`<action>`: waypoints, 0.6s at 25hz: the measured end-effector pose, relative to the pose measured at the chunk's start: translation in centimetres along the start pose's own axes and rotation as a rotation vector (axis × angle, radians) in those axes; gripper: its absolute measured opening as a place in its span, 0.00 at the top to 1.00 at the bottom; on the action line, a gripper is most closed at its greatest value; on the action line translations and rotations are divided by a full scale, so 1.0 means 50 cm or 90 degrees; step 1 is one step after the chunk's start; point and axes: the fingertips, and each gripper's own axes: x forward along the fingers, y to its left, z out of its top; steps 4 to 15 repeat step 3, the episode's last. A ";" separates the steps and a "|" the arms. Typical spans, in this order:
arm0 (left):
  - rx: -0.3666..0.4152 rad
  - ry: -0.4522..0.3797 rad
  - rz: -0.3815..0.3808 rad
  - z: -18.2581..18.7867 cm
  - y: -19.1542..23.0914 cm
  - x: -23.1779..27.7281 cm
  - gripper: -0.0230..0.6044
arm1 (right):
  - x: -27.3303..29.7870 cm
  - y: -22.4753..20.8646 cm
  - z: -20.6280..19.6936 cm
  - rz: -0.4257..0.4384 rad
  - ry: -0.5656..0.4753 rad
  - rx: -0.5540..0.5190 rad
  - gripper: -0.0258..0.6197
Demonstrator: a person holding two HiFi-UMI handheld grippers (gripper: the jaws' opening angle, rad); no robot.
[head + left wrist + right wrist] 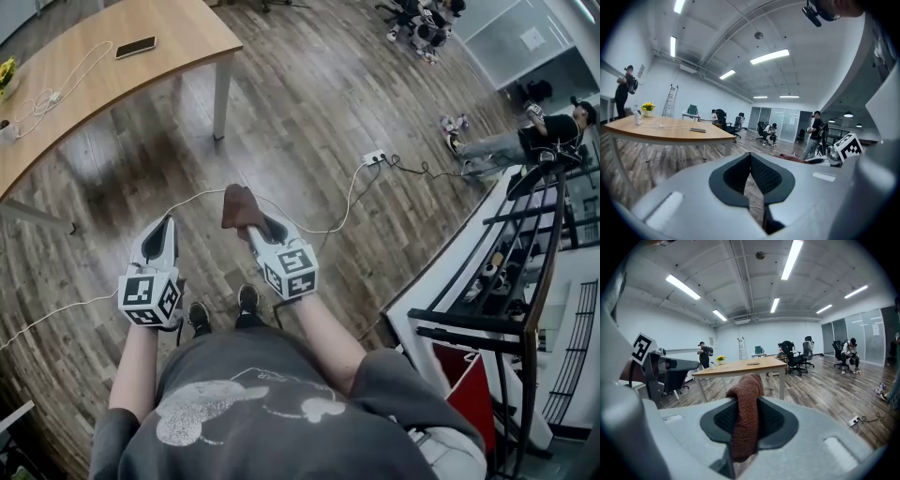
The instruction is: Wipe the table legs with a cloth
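Note:
The wooden table (141, 75) stands at the upper left, one white leg (222, 94) at its near corner. My right gripper (255, 225) is shut on a brown knitted cloth (240, 206), held over the floor well short of that leg. In the right gripper view the cloth (746, 418) hangs bunched between the pads of the right gripper (748, 401), with the table (740, 366) and its leg (782, 383) ahead. My left gripper (168, 221) is beside it, shut and empty. The left gripper (750, 157) points toward the table (665, 129).
A phone (136, 47) and a white cable (66, 80) lie on the tabletop. A power strip (374, 157) with a long white cord (347, 202) lies on the wood floor. A black railing (525, 281) borders the right. A person (525, 141) sits on the floor at far right.

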 end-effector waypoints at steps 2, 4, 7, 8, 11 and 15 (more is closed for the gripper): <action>0.011 0.005 0.004 0.001 0.013 -0.010 0.93 | -0.002 0.003 0.001 -0.006 0.001 0.005 0.84; 0.018 0.008 0.005 0.000 0.018 -0.014 0.93 | -0.004 0.003 0.001 -0.010 0.001 0.008 0.84; 0.018 0.008 0.005 0.000 0.018 -0.014 0.93 | -0.004 0.003 0.001 -0.010 0.001 0.008 0.84; 0.018 0.008 0.005 0.000 0.018 -0.014 0.93 | -0.004 0.003 0.001 -0.010 0.001 0.008 0.84; 0.018 0.008 0.005 0.000 0.018 -0.014 0.93 | -0.004 0.003 0.001 -0.010 0.001 0.008 0.84; 0.018 0.008 0.005 0.000 0.018 -0.014 0.93 | -0.004 0.003 0.001 -0.010 0.001 0.008 0.84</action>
